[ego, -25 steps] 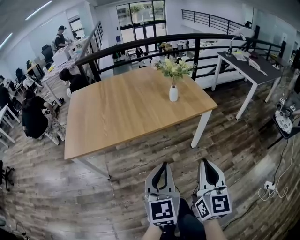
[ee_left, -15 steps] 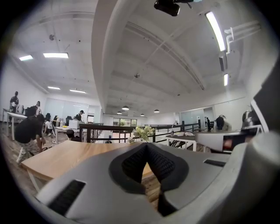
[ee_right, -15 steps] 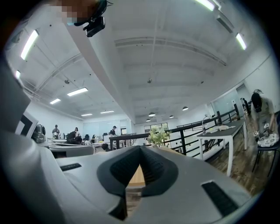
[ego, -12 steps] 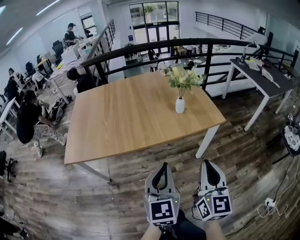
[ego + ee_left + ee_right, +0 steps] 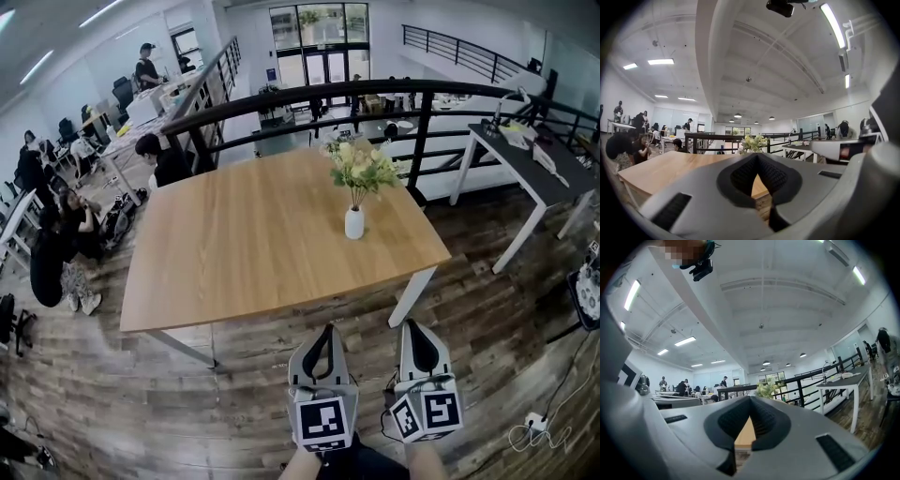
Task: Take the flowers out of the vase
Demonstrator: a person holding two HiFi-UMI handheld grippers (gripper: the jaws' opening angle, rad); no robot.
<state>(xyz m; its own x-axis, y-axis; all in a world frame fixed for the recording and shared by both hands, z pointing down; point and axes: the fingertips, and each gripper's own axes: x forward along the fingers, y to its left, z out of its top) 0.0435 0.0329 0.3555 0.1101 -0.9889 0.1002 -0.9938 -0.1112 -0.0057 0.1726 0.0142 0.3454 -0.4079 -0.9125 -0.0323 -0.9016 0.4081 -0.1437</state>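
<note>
The flowers [image 5: 359,164] stand in the small white vase [image 5: 354,223] toward the table's [image 5: 244,244] right side, well apart from you. Your left gripper [image 5: 327,330] and right gripper [image 5: 413,325] hang short of the near edge, fingers closed on nothing. The vase looks light and top-heavy: if you pull the stems without steadying it, it may tip.

The table [image 5: 253,244] offers open passage across the frame's centre, blocked only centre-right by the vase [image 5: 354,223] of flowers [image 5: 358,167], with the railing [image 5: 423,136] behind.
</note>
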